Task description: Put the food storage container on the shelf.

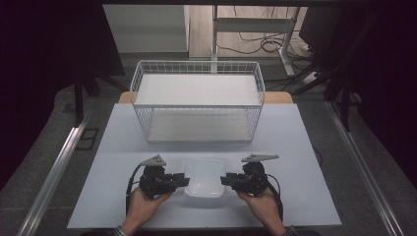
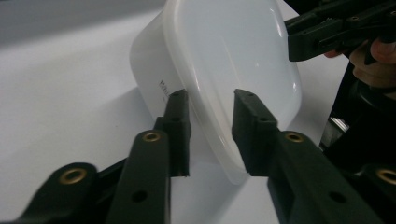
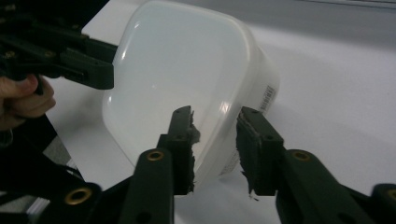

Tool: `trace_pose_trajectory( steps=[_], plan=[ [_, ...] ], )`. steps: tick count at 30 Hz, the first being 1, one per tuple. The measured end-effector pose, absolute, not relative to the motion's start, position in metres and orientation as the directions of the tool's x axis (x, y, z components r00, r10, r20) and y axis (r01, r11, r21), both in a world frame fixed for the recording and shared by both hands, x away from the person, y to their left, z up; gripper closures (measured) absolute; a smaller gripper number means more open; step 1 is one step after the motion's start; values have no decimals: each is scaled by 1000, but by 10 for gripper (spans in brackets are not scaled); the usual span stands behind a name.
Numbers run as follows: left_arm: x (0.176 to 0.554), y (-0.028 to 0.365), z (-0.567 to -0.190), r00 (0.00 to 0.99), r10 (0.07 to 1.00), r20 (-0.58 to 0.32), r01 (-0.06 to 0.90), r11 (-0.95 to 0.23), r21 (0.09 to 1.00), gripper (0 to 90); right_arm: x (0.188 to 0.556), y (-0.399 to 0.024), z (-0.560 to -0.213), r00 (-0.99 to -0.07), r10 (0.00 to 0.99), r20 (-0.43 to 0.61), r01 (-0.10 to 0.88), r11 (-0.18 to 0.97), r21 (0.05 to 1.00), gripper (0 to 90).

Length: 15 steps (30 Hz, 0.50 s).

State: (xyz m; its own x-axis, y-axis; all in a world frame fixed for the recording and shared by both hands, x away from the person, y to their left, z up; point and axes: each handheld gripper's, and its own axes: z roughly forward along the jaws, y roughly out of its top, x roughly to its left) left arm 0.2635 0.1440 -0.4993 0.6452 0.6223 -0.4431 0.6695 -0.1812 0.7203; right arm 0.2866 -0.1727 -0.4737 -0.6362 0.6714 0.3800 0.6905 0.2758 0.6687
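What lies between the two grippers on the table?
The high view shows a white lidded container between the left gripper and the right gripper, one at each of its sides, nothing else.

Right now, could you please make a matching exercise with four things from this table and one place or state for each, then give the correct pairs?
1. white lidded plastic container
2. white wire basket
3. left gripper
4. right gripper

A. at the container's right edge
B. at the far side of the table, lying on its side
C. at the container's left edge
D. between the two grippers, near the person

Pairs: 1-D, 2-B, 3-C, 4-A
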Motion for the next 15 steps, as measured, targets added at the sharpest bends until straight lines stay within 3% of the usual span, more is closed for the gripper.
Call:
trace_pose_trajectory(
  steps=[2, 15],
  plan=[
    [262, 146, -499, 625, 633, -458, 675, -143, 724, 788, 285, -175, -472, -623, 682, 382, 688, 247, 682, 778],
    [265, 144, -488, 629, 652, -424, 640, -125, 758, 801, 284, -172, -464, -640, 702, 311, 622, 236, 746, 778]
  ],
)
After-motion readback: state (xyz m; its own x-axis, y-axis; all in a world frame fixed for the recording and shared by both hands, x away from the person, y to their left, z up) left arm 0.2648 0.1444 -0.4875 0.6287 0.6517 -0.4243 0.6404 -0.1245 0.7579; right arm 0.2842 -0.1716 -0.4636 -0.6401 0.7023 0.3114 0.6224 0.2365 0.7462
